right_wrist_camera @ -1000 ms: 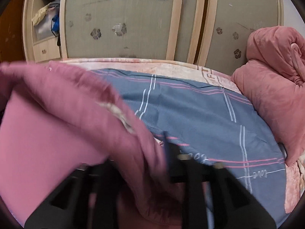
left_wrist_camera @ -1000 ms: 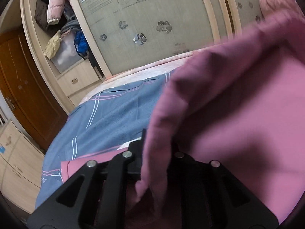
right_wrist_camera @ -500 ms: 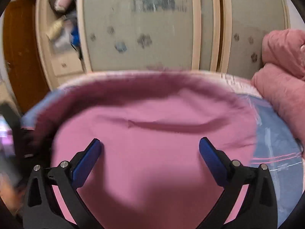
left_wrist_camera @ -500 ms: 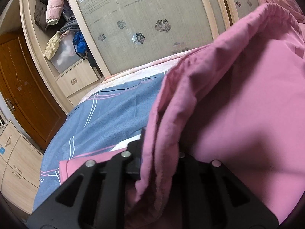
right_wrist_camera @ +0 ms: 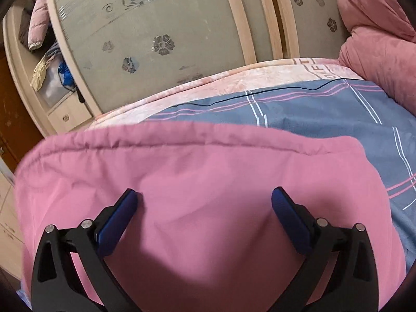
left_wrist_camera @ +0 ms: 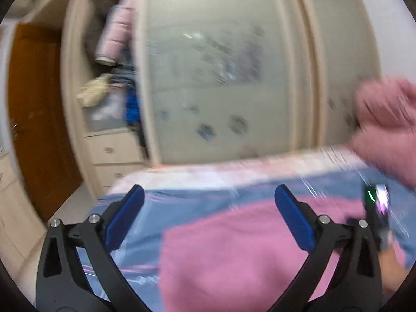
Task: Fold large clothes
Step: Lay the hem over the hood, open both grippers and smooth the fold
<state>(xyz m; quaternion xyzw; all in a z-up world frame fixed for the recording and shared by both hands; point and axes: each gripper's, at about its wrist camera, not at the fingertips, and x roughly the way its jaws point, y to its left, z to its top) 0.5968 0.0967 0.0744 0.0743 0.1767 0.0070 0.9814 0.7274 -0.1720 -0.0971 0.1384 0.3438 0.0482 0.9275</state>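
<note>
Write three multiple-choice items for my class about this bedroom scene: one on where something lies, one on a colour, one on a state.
1. Where does the pink garment lie?
A. on the blue bedspread
B. on the floor
C. inside the wardrobe

2. What colour are the pads on the right tongs?
A. red
B. blue
C. white

3. How do the right tongs stand?
A. shut on the garment
B. shut on nothing
C. open above the garment

Answers:
1 A: the garment is spread on the bedspread.
2 B: both pads show blue.
3 C: the pads stand wide apart and pinch no cloth.
</note>
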